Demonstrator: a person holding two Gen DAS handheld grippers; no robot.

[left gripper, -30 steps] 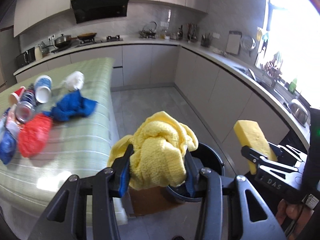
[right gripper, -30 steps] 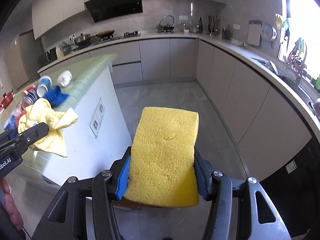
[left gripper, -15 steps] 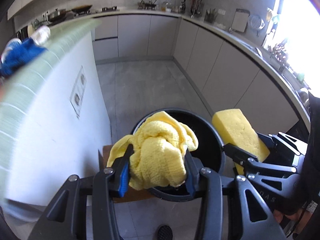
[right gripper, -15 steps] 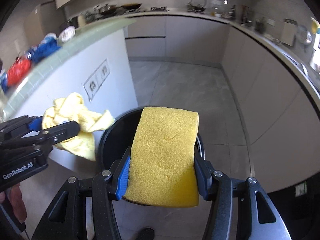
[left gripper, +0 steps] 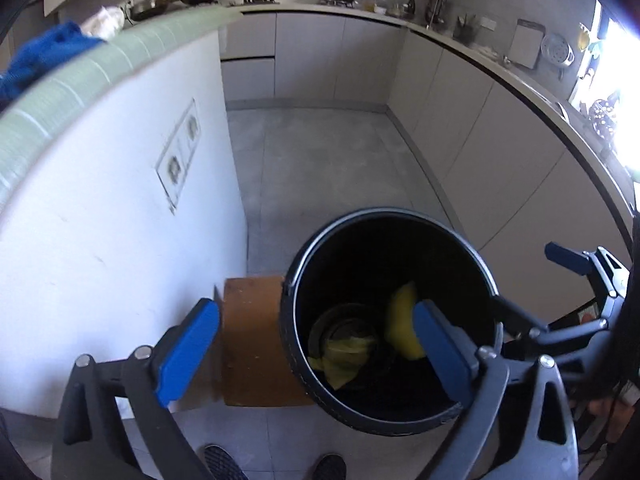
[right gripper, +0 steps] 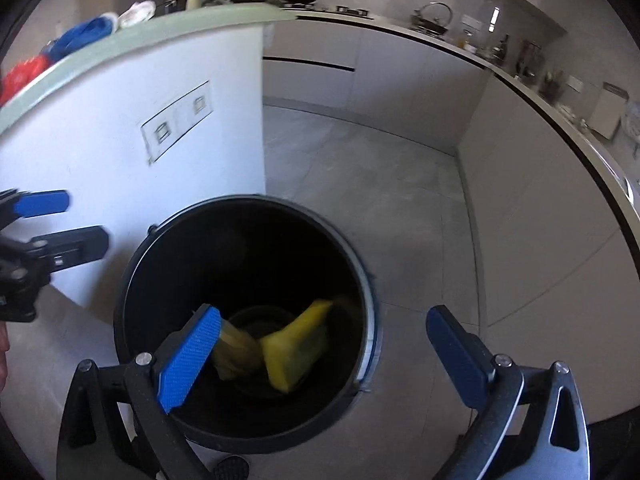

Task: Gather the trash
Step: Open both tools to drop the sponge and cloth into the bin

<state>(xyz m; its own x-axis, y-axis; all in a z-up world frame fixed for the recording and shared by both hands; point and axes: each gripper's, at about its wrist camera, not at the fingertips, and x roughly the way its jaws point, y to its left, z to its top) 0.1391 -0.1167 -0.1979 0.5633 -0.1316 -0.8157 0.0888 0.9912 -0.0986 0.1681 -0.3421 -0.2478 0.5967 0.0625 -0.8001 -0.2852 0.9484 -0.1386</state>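
A black round bin (left gripper: 384, 213) stands on the floor below both grippers. Inside it lie the yellow cloth (left gripper: 342, 360) and the yellow sponge (left gripper: 400, 320). My left gripper (left gripper: 316, 332) hangs over the bin's left rim, its jaws opening wide with nothing between them. In the right wrist view the sponge (right gripper: 296, 354) and cloth (right gripper: 236, 354) are blurred inside the bin (right gripper: 248, 201). My right gripper (right gripper: 324, 328) is above the bin's right half, jaws opening, nothing held. Each gripper shows in the other's view, the right gripper (left gripper: 536, 286) and the left gripper (right gripper: 66, 222).
The white island wall (left gripper: 120, 220) with sockets stands left of the bin. Its green top carries a blue cloth (left gripper: 40, 60), a white wad (left gripper: 102, 20) and red trash (right gripper: 20, 76). A brown box (left gripper: 252, 340) touches the bin. A person's shoes (left gripper: 220, 460) are below.
Both grippers sank toward the bin. Their jaws spread apart and let go: the yellow cloth and the yellow sponge dropped into the bin.
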